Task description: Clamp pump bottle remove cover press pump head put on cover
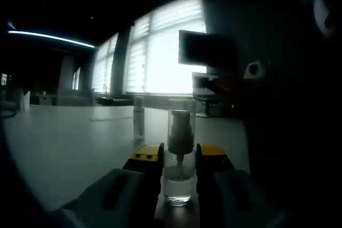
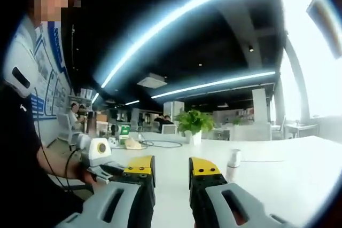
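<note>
While backlight dims the desk: we see the left gripper (image 1: 179, 161) with its jaws closed against a clear pump bottle (image 1: 179, 156) standing on the white table (image 1: 69, 142).
Cover: transparent, on over the pump head; we cannot tell how firmly.
Behind the bottle: a slim bottle (image 1: 139, 115), details lost in glare.
Right gripper (image 2: 171, 172): jaws apart, nothing between them.
Right gripper view: potted plant (image 2: 193, 122), small white bottle (image 2: 233, 165), a person's hand (image 2: 85, 174) holding the other gripper.
Right side of left gripper view: too dark to read.

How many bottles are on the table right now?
2: the clear pump bottle between the left gripper's jaws, and a slim bottle standing farther back on the table. Others may be hidden.
</note>
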`<state>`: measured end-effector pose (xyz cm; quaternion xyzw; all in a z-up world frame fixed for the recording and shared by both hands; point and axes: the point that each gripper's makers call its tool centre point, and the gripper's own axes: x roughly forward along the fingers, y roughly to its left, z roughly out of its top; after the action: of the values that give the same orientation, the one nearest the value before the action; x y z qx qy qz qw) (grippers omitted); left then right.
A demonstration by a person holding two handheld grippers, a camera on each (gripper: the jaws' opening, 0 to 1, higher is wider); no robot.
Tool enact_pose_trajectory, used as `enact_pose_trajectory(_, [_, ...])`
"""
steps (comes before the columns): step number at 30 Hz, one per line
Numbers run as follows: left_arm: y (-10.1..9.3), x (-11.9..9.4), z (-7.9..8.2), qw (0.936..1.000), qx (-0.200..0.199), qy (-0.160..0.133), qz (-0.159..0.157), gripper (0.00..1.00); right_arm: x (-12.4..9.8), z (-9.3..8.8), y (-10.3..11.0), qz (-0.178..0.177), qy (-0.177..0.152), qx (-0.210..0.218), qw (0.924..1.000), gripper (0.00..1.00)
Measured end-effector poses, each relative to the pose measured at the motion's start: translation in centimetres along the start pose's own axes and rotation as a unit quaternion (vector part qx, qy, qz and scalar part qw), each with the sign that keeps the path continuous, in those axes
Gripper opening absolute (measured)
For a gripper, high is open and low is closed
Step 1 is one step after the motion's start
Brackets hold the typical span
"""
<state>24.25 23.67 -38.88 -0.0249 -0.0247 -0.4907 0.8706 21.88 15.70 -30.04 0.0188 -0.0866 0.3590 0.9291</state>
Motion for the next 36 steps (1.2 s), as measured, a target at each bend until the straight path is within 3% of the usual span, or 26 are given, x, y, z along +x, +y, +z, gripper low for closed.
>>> enact_pose_trajectory(9, [0.0, 0.0, 0.0, 1.0000, -0.001, 0.000, 0.000, 0.15, 0.4, 0.6, 1.0, 0.012, 0.002, -0.008, 0.9999, 0.19])
enact_pose_trajectory(36, [-0.2, -0.1, -0.1, 1.0000, 0.004, 0.001, 0.002, 0.15, 1.2, -0.4, 2.3, 0.032, 0.017, -0.007, 0.9993, 0.19])
